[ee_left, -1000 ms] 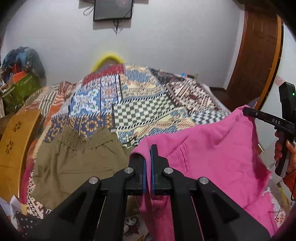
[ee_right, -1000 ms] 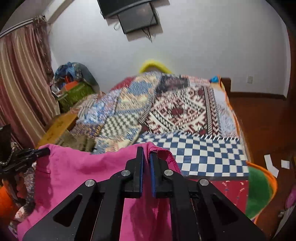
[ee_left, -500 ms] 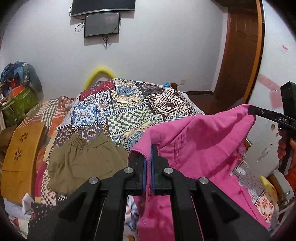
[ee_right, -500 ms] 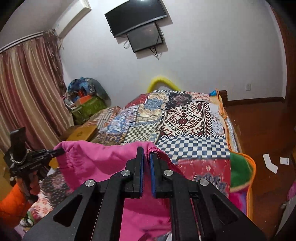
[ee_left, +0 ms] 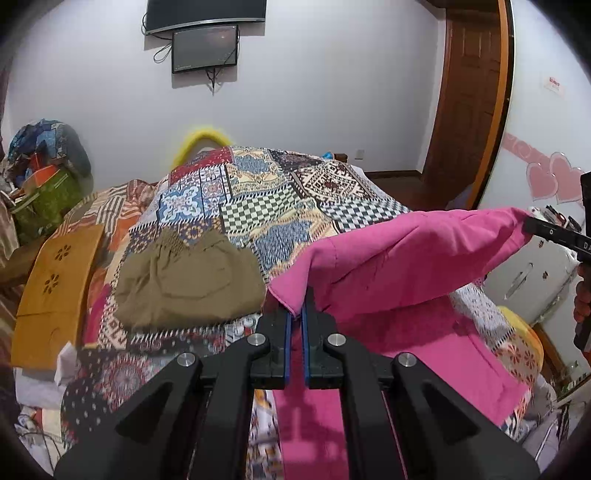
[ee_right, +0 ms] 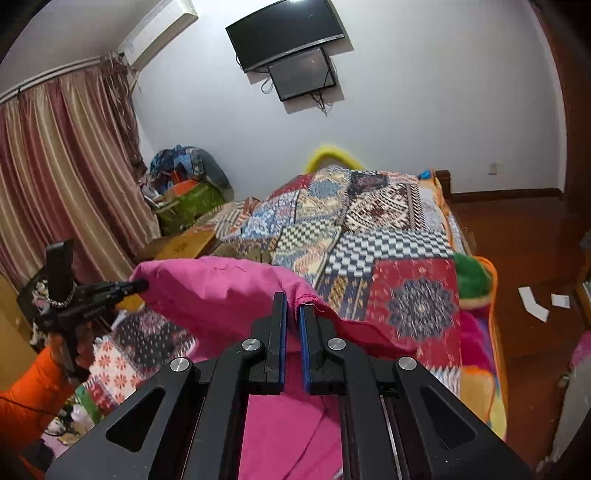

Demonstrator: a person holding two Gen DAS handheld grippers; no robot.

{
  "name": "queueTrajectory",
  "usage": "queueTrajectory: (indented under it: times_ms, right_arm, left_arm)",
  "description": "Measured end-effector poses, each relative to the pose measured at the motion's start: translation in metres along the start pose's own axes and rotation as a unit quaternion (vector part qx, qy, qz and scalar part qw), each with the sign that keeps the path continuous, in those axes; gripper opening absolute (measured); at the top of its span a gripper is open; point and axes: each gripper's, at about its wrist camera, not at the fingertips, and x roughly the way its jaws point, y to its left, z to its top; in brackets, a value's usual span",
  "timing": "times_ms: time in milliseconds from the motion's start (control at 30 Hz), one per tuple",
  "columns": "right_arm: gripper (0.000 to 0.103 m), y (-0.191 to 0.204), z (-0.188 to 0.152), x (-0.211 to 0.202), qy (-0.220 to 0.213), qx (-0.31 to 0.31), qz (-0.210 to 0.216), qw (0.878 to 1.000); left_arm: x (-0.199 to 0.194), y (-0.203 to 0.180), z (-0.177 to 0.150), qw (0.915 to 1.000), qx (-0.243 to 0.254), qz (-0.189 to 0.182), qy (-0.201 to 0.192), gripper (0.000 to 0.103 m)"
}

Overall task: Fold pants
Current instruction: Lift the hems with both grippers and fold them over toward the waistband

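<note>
The pink pants (ee_left: 417,258) hang in the air over the near end of the bed (ee_left: 280,206), stretched between the two grippers, and the lower part of the cloth falls down toward the patchwork bedspread (ee_right: 402,266). One second ago the cloth filled the lower part of both views and the bedspread was close behind it. Now the bed looks farther and lower, the television (ee_right: 288,33) on the wall is fully in the right view, and more floor (ee_right: 524,258) shows. So both hands have carried the pants up and back from the bed, and the top edge has stayed taut between them.

The left gripper (ee_left: 295,321) is closed on one corner of the top edge; its fingers (ee_left: 284,328) press the pink hem between the blue pads. The right gripper (ee_right: 291,314) is closed the same way on the other corner, with a fold of hem between its fingers (ee_right: 279,321). In the left view the right gripper's tip meets the far pink corner at the right edge.

I judge that the pants are lifted to hang free and straight, so this is still an early part of the fold. The olive-green shorts (ee_left: 188,280) lie flat on the bedspread, apart from the pink cloth, so laying the pants down beside them seems possible.
</note>
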Motion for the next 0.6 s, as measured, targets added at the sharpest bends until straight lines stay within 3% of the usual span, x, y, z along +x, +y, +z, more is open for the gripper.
queueTrajectory:
  times_ms: [200, 600]
  right_arm:
    - [0.006, 0.007, -0.031, -0.021, 0.002, 0.028, 0.012, 1.000]
    - [0.006, 0.027, -0.089, -0.024, 0.077, 0.013, 0.017, 0.997]
  left_arm:
    - [-0.021, 0.000, -0.032, 0.9998, -0.010, -0.016, 0.005, 0.005]
    - [-0.035, -0.005, -0.101, 0.9983, -0.005, -0.044, 0.038, 0.005]
